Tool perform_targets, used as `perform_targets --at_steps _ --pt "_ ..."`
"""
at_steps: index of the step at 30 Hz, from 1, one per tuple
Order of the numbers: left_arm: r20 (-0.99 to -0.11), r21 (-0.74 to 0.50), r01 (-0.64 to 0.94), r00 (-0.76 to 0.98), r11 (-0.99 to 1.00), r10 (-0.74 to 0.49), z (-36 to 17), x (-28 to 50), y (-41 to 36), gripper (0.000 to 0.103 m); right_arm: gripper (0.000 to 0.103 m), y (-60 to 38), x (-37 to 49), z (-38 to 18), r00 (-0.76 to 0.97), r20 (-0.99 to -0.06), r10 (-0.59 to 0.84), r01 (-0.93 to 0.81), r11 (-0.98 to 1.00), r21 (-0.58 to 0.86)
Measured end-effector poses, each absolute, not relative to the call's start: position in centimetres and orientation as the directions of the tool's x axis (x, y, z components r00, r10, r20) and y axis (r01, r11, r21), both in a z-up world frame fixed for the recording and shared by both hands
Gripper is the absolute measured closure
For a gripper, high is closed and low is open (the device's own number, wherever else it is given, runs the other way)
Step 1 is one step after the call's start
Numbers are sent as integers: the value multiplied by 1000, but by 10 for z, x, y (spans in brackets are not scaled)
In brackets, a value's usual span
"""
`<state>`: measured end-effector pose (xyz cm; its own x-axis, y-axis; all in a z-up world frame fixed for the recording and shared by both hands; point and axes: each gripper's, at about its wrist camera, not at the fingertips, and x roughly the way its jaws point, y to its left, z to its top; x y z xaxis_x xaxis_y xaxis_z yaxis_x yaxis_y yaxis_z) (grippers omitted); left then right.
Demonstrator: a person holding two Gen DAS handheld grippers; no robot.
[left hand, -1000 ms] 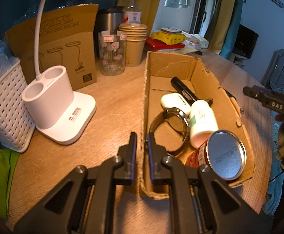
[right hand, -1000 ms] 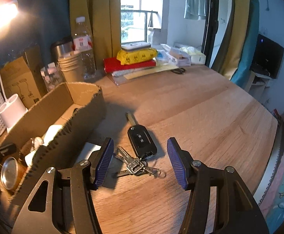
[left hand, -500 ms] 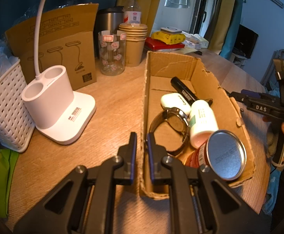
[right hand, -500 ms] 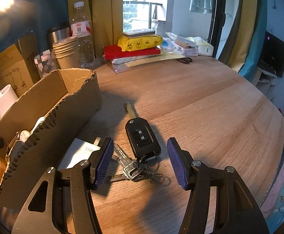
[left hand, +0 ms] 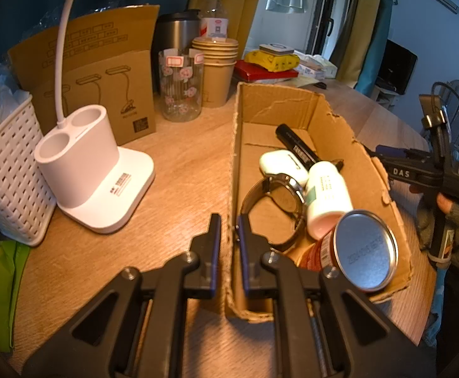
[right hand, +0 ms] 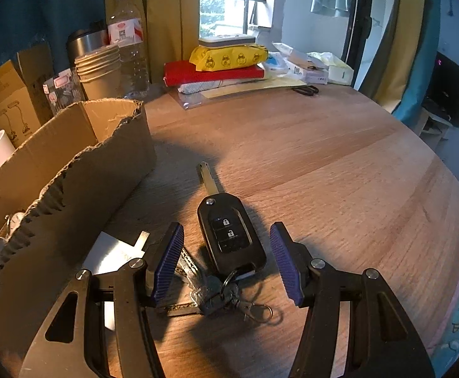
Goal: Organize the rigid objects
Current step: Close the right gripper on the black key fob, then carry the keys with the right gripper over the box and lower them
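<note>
Left wrist view: the left gripper (left hand: 228, 230) has its two fingers closed on the near left wall of the cardboard box (left hand: 233, 157), one finger outside and one inside, with the wall pinched between them. The box sits on the wooden table (left hand: 182, 157), and inside it lie a black marker (left hand: 299, 149), a white earbud case (left hand: 281, 165), a wristwatch (left hand: 280, 201), a white bottle (left hand: 325, 195) on its side and a tin can (left hand: 360, 253) on its side with its metal end facing the camera. To the left of the box stand a white desk lamp base (left hand: 94, 176), a white woven basket (left hand: 5, 170), a printed cardboard carton (left hand: 97, 72), a glass jar (left hand: 181, 85) and a stack of paper cups (left hand: 215, 69). The right gripper (left hand: 418, 173) shows at the far right, beyond the box's right wall. Right wrist view: the right gripper (right hand: 226, 263) is low over the table (right hand: 324, 157) with its jaws wide apart, one on either side of a black car key fob (right hand: 229, 234) that lies flat on the wood just right of the box (right hand: 72, 170), blade pointing away. A bunch of keys (right hand: 217, 293) on a ring is attached at the fob's near end, between the fingers. Neither blue pad (right hand: 166, 261) touches the fob. A white card (right hand: 113, 255) lies beside the box wall.
</note>
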<state>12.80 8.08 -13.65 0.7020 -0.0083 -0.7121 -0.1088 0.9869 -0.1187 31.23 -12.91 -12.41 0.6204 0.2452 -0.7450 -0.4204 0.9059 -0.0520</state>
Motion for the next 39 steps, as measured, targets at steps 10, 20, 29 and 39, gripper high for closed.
perform_targets --at_steps 10,20,29,39 --pt "-711 -118 -108 703 987 -8 -136 128 81 92 62 -122 316 -129 608 -765 214 -433 897 -93" --pt "-707 -113 -109 708 988 -3 -134 128 81 92 66 -123 304 -113 621 -758 198 -432 894 -120" --pt "-707 -117 -111 707 987 -4 -135 127 83 92 66 -123 290 -76 636 -743 208 -415 904 -102" --pt "-705 -113 -111 709 987 -1 -136 128 82 92 66 -110 271 -23 660 -696 284 -462 883 -78"
